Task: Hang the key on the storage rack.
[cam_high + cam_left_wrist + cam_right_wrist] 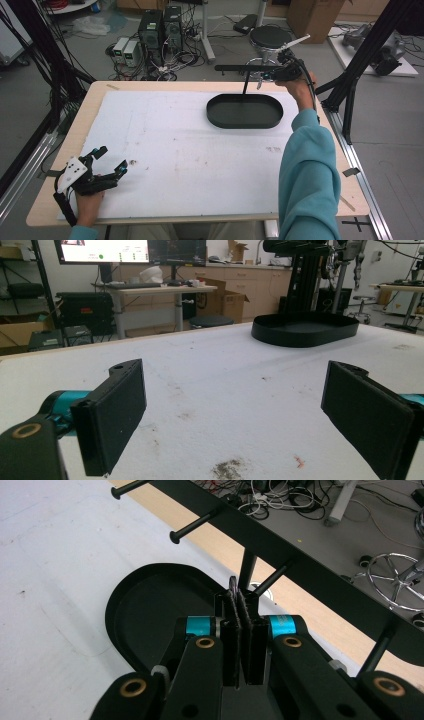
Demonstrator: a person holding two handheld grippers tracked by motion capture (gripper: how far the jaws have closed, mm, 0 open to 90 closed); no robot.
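Note:
A black rack stands at the far right of the table: an oval base tray (245,111), a thin post (245,84) and a horizontal bar (240,67) with several pegs (194,526). My right gripper (268,76) is raised by the bar, above the tray's far edge. Its jaws are shut on a thin dark item (233,587), whose edge pokes out above the fingertips next to the post (247,569) and a peg. What the item is I cannot make out. My left gripper (111,159) rests low at the table's near left, open and holding nothing.
A white sheet (190,150) covers the wooden table, with a few small stains (227,469). Black frame struts (350,85) stand at the right edge. Computers and cables (160,30) lie on the floor beyond, beside a stool (270,35).

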